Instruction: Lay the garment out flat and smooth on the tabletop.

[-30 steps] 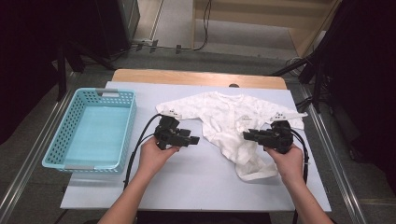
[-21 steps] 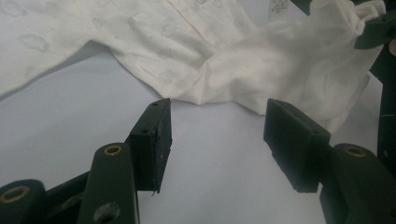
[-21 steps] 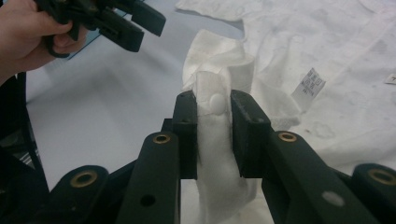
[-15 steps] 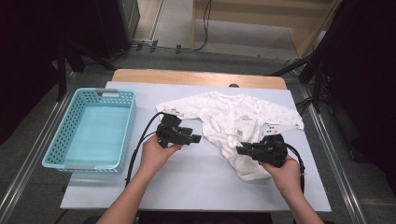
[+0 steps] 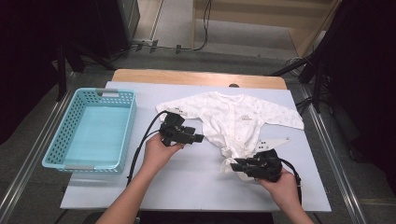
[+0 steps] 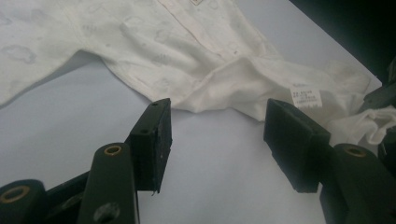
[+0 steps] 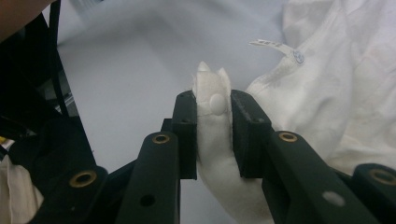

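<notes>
White baby bodysuit (image 5: 236,119) spread flat on pale blue table cover (image 5: 187,186), neck toward far edge, sleeves out to both sides; lower end bunched and pulled toward near-right. Care label (image 6: 306,97) visible near hem in left gripper view.

R gripper (image 5: 239,164) near bottom hem, held in person's right hand (image 5: 280,186). Jaws narrow, clamped on folded flap of the hem fabric; white snap button (image 7: 217,102) sits betw. the pads in right gripper view. Fabric sticks up past the pad tips.

L gripper (image 5: 198,138) in left hand (image 5: 156,151), just beside garment's left side, below left sleeve. Jaws approx. half open, nothing betw. pads (image 6: 156,140); bare table cover seen in the gap, garment edge just beyond tips, not touching as far as can be told. Black cable (image 5: 140,149) loops from gripper back along forearm.

Light blue plastic basket (image 5: 60,135) at left on table, well apart from bodysuit, long side running front-to-back. Wooden table edge (image 5: 196,77) exposed at far side.
</notes>
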